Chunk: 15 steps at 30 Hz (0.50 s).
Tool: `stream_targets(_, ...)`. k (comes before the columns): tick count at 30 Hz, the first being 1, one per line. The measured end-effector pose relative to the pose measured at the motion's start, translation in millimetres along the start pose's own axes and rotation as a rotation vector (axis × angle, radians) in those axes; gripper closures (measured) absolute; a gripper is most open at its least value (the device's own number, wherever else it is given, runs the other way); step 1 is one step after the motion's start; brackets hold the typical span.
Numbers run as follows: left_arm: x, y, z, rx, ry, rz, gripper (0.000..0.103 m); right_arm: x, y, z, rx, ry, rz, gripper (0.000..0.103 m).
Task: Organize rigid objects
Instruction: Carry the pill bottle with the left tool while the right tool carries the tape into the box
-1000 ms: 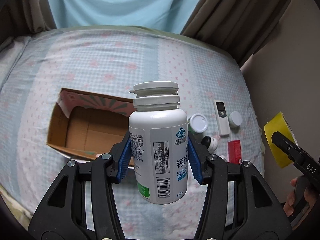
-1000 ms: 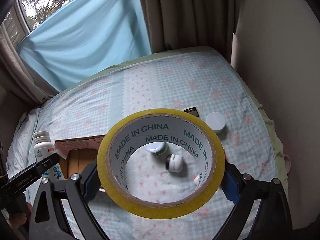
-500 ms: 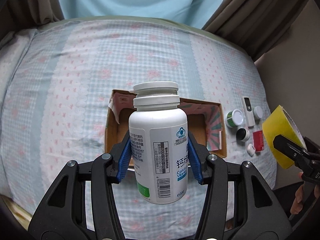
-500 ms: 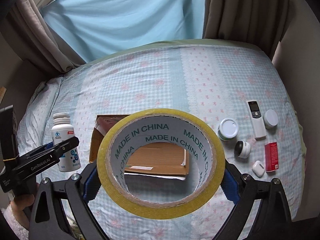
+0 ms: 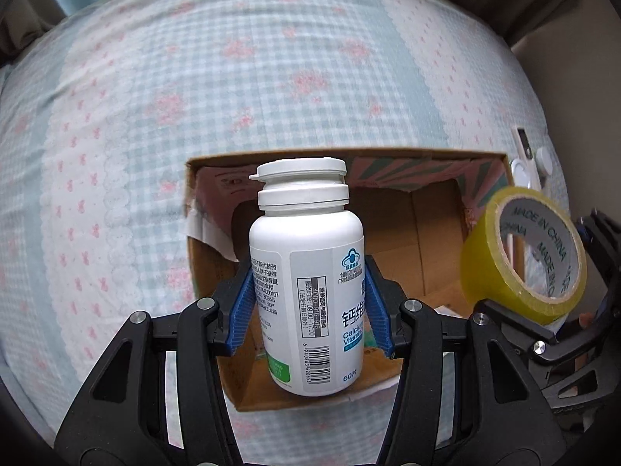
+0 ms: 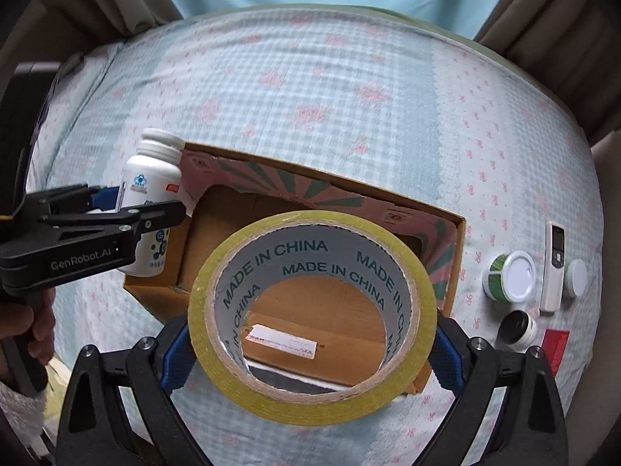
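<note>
My left gripper (image 5: 308, 305) is shut on a white pill bottle (image 5: 306, 272), its blue pads pressing both sides of the body. The bottle hangs upright over the left part of an open cardboard box (image 5: 190, 256). My right gripper (image 6: 310, 349) is shut on a yellow tape roll (image 6: 310, 400), held across its width above the box (image 6: 458, 256). In the right wrist view the bottle (image 6: 149, 178) and left gripper (image 6: 155, 213) sit at the box's left end. In the left wrist view the tape roll (image 5: 489, 272) hangs at the box's right end.
The box lies on a bed with a blue checked sheet (image 6: 310, 89). Right of it lie a green jar with a white lid (image 6: 510, 275), a white remote (image 6: 555, 268), a round white lid (image 6: 576, 277), a small black-and-white jar (image 6: 518, 328) and a red pack (image 6: 557, 345).
Both grippers have come down and in over the box, which now fills much more of each view. The bottle and the tape roll stay gripped as before.
</note>
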State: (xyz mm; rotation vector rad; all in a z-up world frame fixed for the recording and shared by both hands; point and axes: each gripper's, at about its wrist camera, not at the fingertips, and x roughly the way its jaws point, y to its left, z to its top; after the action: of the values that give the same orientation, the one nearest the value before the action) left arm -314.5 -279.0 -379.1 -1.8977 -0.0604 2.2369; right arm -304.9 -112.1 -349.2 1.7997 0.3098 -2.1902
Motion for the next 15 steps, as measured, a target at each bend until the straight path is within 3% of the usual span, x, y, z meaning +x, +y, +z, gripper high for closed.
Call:
stream_targets(7, 57.3, -14.3, -5.9, 0.136, 0.09, 0.046, 0.056, 67.6, -0.9, -4.2, -0.104, 0.035, 0.02, 0.006)
stream_targets(15, 63.8, -25.8, 8.8, 0.252, 0.078, 0.069, 0.056, 72.8, -3.4, -8.4, -0.201, -0.02, 0.023, 0.006)
